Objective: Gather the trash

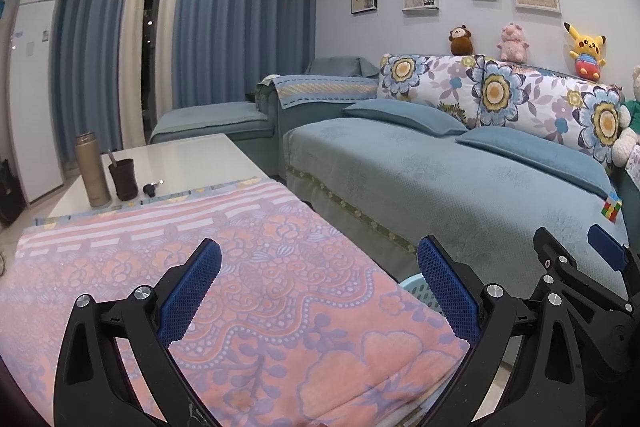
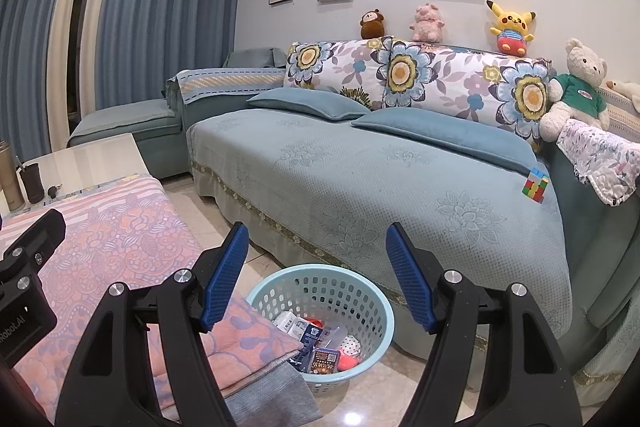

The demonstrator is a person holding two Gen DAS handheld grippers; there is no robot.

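Observation:
A light blue perforated basket [image 2: 362, 297] stands on the floor between the table and the sofa, holding several wrappers and small boxes [image 2: 320, 345]. Its rim also shows in the left wrist view [image 1: 416, 287]. My right gripper [image 2: 316, 275] is open and empty, held above the basket. My left gripper [image 1: 320, 287] is open and empty above the pink floral cloth [image 1: 240, 287] on the table. The right gripper [image 1: 576, 251] also shows at the right of the left wrist view.
A tan flask [image 1: 91, 169], a dark cup [image 1: 123, 179] and keys [image 1: 150, 189] stand on the white table [image 1: 192, 159] at the far end. A blue sofa [image 2: 360, 179] carries cushions, plush toys and a colour cube [image 2: 535, 185]. A white fridge [image 1: 34, 87] stands at the left.

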